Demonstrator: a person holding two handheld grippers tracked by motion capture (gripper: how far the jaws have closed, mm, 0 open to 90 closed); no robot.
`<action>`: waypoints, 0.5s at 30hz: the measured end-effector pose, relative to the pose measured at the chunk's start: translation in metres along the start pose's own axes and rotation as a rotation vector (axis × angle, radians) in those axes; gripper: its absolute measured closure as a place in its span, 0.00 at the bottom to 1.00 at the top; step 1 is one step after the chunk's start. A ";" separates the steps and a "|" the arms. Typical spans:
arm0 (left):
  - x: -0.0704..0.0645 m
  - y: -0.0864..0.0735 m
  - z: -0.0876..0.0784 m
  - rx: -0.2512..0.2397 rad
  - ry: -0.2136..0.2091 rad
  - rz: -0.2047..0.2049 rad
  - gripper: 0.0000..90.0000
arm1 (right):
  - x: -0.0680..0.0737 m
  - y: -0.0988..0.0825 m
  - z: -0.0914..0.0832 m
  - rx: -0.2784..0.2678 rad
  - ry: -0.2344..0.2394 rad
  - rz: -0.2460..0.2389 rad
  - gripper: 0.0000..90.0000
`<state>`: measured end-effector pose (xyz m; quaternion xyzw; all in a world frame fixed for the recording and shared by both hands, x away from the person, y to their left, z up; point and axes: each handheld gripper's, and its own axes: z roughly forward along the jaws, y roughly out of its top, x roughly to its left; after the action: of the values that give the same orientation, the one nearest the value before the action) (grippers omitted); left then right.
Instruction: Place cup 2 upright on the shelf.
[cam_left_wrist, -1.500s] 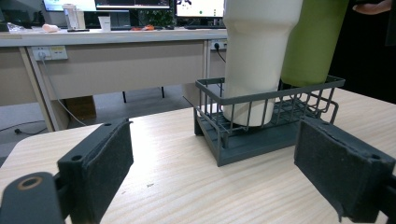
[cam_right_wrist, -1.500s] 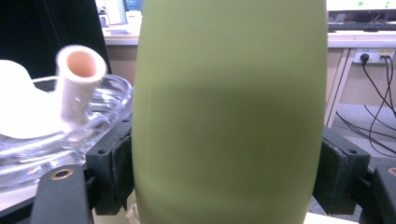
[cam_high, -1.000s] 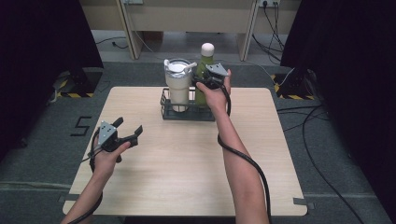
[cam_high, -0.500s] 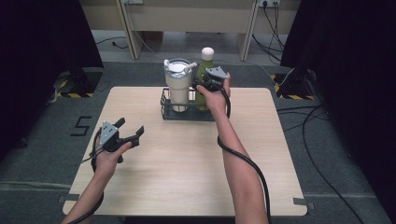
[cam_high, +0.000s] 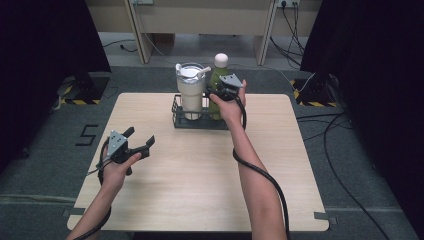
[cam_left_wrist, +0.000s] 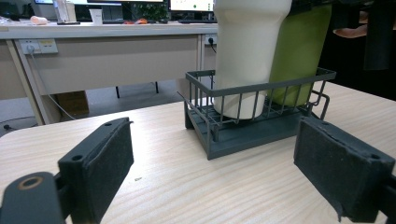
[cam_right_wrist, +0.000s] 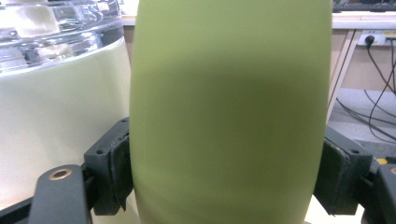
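Observation:
A dark wire basket (cam_high: 200, 123) stands at the table's far middle and holds a cream tumbler (cam_high: 191, 93) with a clear lid and a green bottle (cam_high: 218, 75) with a white cap. My right gripper (cam_high: 219, 93) reaches the bottle from the near side. In the right gripper view both pads press the sides of the bottle (cam_right_wrist: 229, 107), with the tumbler (cam_right_wrist: 60, 107) just to its left. My left gripper (cam_high: 140, 136) hovers open over the near left of the table, nothing between its jaws (cam_left_wrist: 233, 158), facing the basket (cam_left_wrist: 252, 140).
The wooden table (cam_high: 200, 180) has bare board between the basket and its front edge. Beyond the far edge are desk legs, cables and wall sockets (cam_high: 285, 4). Dark curtains hang on both sides.
My right gripper has edged left onto the green bottle and closed around it. The left gripper has hardly moved.

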<state>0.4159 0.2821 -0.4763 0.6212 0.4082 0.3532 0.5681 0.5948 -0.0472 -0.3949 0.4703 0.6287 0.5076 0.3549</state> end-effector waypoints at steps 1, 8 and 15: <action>0.000 0.000 0.000 0.000 0.000 0.000 0.12 | 0.000 0.000 -0.001 0.003 0.001 0.008 0.23; 0.000 -0.001 0.001 0.002 -0.001 -0.002 0.13 | -0.003 0.001 -0.003 0.015 0.019 0.021 0.17; -0.002 -0.003 0.002 0.013 -0.007 0.004 0.13 | 0.000 -0.001 -0.008 0.026 0.031 0.000 0.12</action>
<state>0.4163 0.2801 -0.4796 0.6269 0.4073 0.3494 0.5649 0.5876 -0.0498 -0.3940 0.4671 0.6407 0.5064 0.3390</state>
